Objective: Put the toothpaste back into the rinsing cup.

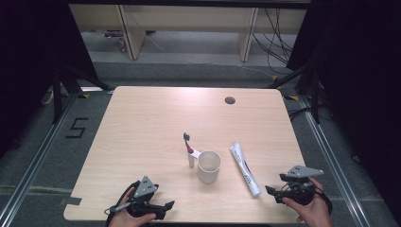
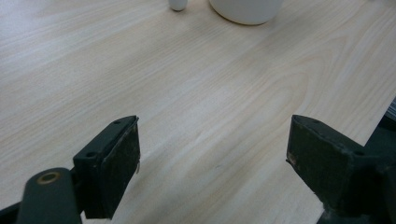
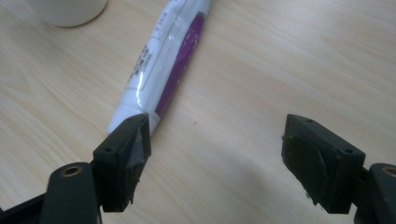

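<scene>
Light wood counter (image 1: 142,137), rounded corners, cable hole (image 1: 230,100) at far edge; grey floor (image 1: 56,156) with "5" marking, dark curtains at sides. Toothpaste tube (image 1: 245,169) lies flat right of white cup (image 1: 209,166), toothbrush (image 1: 189,149) just left. Left gripper (image 1: 165,206) and right gripper (image 1: 270,190) at near edge, jaws wide apart, empty.

Taking the cup (image 1: 209,166) as the centre of the table (image 1: 142,123), the toothbrush (image 1: 188,147) lies touching it at 10 o'clock, head pointing to 12. The toothpaste tube (image 1: 244,169) lies near at 3 o'clock, running from 1 toward 5. The left gripper (image 1: 166,206) sits at 7 o'clock, the right gripper (image 1: 270,190) at 4 o'clock, just beside the tube's near end.
</scene>
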